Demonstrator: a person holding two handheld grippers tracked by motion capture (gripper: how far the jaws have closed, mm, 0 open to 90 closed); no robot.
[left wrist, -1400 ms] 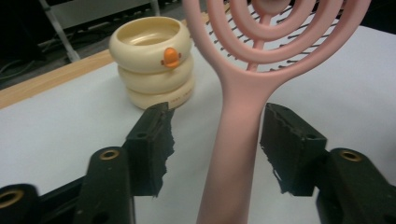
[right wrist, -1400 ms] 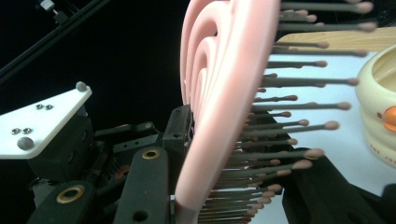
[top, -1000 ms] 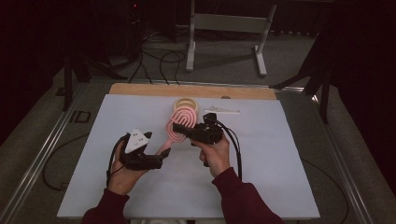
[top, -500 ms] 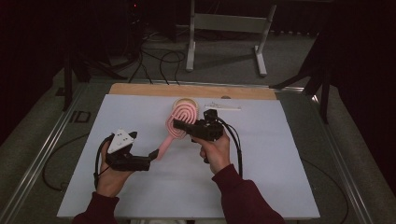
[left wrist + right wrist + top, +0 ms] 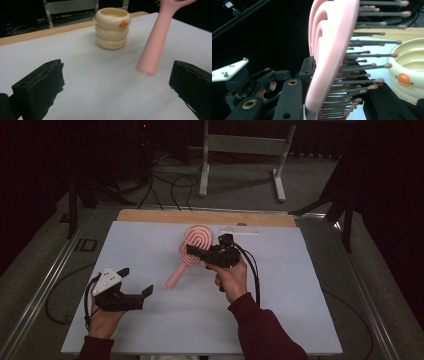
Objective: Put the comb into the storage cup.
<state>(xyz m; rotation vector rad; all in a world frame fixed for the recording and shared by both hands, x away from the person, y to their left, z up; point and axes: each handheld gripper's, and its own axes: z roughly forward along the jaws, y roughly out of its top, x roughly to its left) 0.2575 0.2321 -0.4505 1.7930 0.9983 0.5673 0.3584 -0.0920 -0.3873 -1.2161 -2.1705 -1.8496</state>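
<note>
My right gripper (image 5: 196,252) is shut on the head of a pink hairbrush (image 5: 192,245), holding it above the white sheet with the handle slanting down to the left. In the right gripper view the brush head (image 5: 329,62) stands between the jaws with its bristles pointing right. My left gripper (image 5: 136,281) is low at the near left. Its jaws have just been opening and stand wide, nothing between them. In the left gripper view the handle's end (image 5: 151,53) hangs ahead of the left gripper (image 5: 115,92). A cream ringed holder (image 5: 113,25) with an orange dot stands behind it.
A white sheet (image 5: 300,295) covers the table, with a wooden board (image 5: 150,215) along its far edge. A small white strip (image 5: 240,231) lies near that edge. A metal stand (image 5: 240,150) and cables are on the floor beyond. Metal rails (image 5: 45,285) run along the table's sides.
My left gripper has moved left and toward the near edge, away from the brush handle's end, and its jaws stand wider. The right gripper has kept the brush in place.
</note>
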